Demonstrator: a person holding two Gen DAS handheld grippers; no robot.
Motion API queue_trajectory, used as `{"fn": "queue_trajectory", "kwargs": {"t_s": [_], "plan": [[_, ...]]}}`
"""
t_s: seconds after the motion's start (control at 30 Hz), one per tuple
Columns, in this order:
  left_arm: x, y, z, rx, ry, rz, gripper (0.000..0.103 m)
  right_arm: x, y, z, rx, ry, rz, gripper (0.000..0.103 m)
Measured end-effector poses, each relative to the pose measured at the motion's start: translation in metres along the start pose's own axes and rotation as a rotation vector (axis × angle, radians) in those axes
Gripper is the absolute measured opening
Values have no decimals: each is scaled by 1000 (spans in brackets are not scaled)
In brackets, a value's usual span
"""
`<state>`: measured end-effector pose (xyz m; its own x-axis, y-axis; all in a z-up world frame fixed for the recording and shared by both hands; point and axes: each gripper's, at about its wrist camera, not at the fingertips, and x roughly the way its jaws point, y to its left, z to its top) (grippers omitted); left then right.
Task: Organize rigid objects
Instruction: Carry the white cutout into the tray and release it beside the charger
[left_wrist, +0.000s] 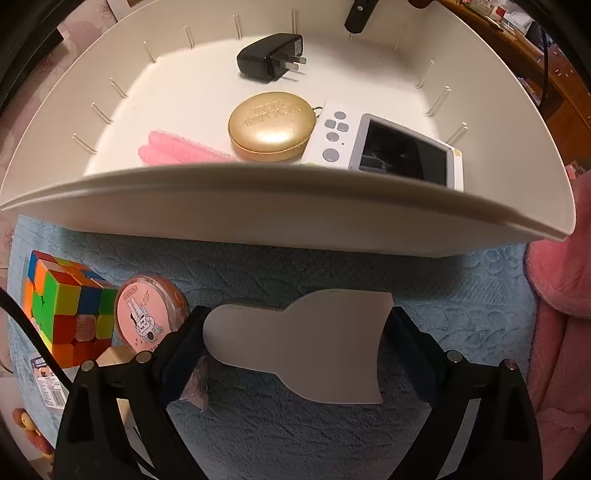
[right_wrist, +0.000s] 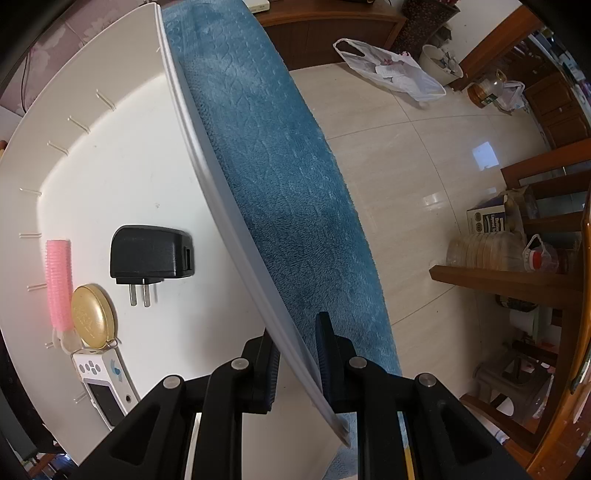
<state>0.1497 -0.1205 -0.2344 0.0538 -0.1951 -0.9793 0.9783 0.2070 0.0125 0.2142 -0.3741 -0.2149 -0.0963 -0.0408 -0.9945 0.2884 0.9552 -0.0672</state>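
- The left gripper (left_wrist: 295, 354) fills the bottom of the left wrist view, its jaws spread wide around a flat white scraper-shaped piece (left_wrist: 306, 350) lying on the blue towel (left_wrist: 443, 295). The left pad looks to touch the piece's rounded end; the right pad's contact is hard to judge.
- Above it, the near wall of the white bin (left_wrist: 258, 214) cuts off the lower edge of the pink hair roller (left_wrist: 177, 149) and the white handheld device (left_wrist: 391, 144).
- Also inside the bin: a gold oval case (left_wrist: 271, 127) touching the device, and a black plug adapter (left_wrist: 269, 55) near the top.
- At the lower left of that view, a colour cube (left_wrist: 66, 314) and a round pink tin (left_wrist: 147, 314) sit beside each other; a tan block and printed labels below them are partly hidden by the gripper body.
- In the right wrist view, the right gripper (right_wrist: 297, 365) is pinched on the bin's rim at bottom centre.
- The device is cut off there by the gripper arm.
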Motion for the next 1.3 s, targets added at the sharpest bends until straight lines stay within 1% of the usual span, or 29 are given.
{"fn": "queue_trajectory", "kwargs": {"t_s": [0.1, 0.23, 0.37, 0.43, 0.57, 0.67, 0.9, 1.0, 1.17, 1.3], "plan": [[0, -3, 0, 1, -7, 3, 94, 0, 0, 0, 0, 0, 0, 19], [-2, -2, 0, -18, -20, -2, 89, 0, 0, 0, -1, 0, 1, 19], [-2, 0, -1, -29, -22, 1, 88, 0, 1, 0, 2, -1, 4, 19], [-5, -2, -7, -41, -16, 2, 88, 0, 1, -1, 0, 0, 3, 19], [-5, -5, -11, -89, -1, 12, 88, -1, 1, -1, -7, -3, 8, 19], [-8, -11, -17, -135, 1, 34, 88, 0, 1, -2, -14, -6, 17, 19], [-15, -25, -34, -310, 24, 61, 88, -1, 1, -2, -54, -12, 37, 19], [-18, -32, -44, -416, 37, 67, 88, -1, 1, -2, -75, -13, 46, 18], [-24, -47, -60, -575, 50, 54, 87, -1, -1, -2, -113, -14, 68, 18], [-26, -66, -71, -676, 66, 48, 87, 0, 0, -1, -154, -11, 76, 18]]}}
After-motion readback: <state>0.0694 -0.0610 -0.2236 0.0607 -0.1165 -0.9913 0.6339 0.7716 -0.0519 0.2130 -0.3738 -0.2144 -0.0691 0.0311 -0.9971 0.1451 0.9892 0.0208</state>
